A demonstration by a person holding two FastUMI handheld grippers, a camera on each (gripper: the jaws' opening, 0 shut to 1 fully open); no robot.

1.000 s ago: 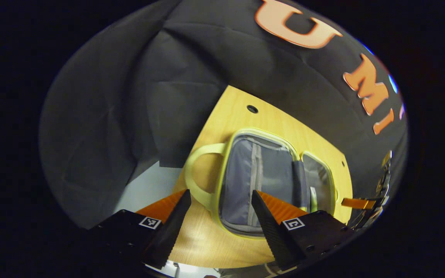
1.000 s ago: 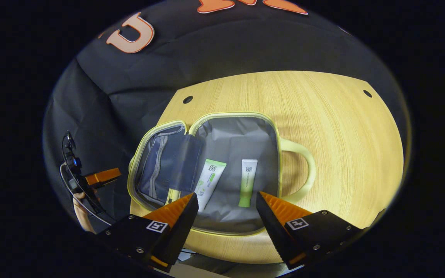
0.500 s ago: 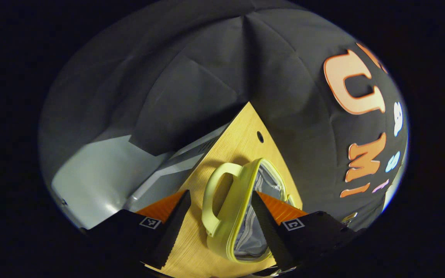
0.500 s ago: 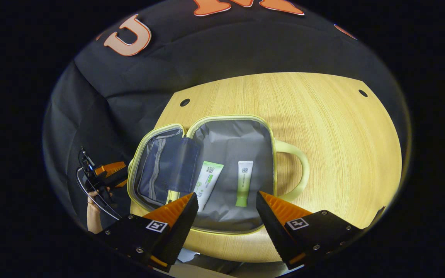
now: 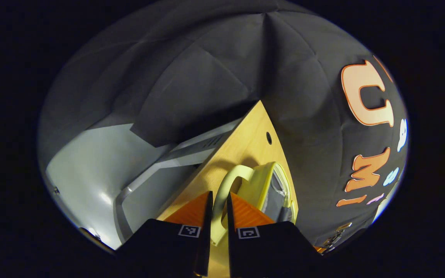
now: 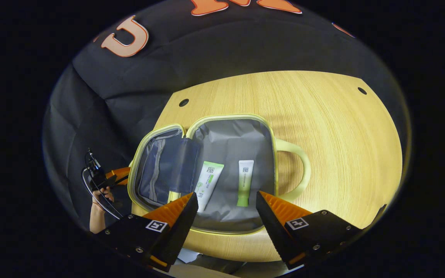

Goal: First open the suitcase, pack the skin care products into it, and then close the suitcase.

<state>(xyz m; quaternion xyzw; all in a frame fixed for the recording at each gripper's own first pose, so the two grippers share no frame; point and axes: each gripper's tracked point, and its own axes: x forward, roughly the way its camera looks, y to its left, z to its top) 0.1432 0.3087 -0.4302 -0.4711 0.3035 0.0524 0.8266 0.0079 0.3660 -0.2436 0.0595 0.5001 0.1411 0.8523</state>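
The left hand-held gripper (image 5: 217,216) had its fingers drawn close on the pale green handle (image 5: 222,197) of the suitcase (image 6: 207,170), one finger on each side of the strap, which appeared pinched between them. The right hand-held gripper (image 6: 226,208) hovered above the near edge of the case with its fingers wide apart, holding nothing. The suitcase lay open flat on the worktop (image 6: 334,127), its lid half (image 6: 158,170) on the side where the left hand-held gripper showed in the right gripper view, its deeper half (image 6: 234,143) beside it with a second handle (image 6: 298,170) resting on the wood. Two tubes (image 6: 209,183) lay side by side but apart on the grey lining of the deeper half, and a small yellow item (image 6: 173,196) peeked out near the hinge fold; what it was could not be told. With the products inside, the closing step seemed to be at hand. The case looked soft-sided and light, so the lid would likely flex and sag rather than swing as a stiff panel. The handle, being a thick moulded loop, seemed the firmest hold for folding the lid over. The tubes looked light and smooth, so they might slide if the case were jolted.
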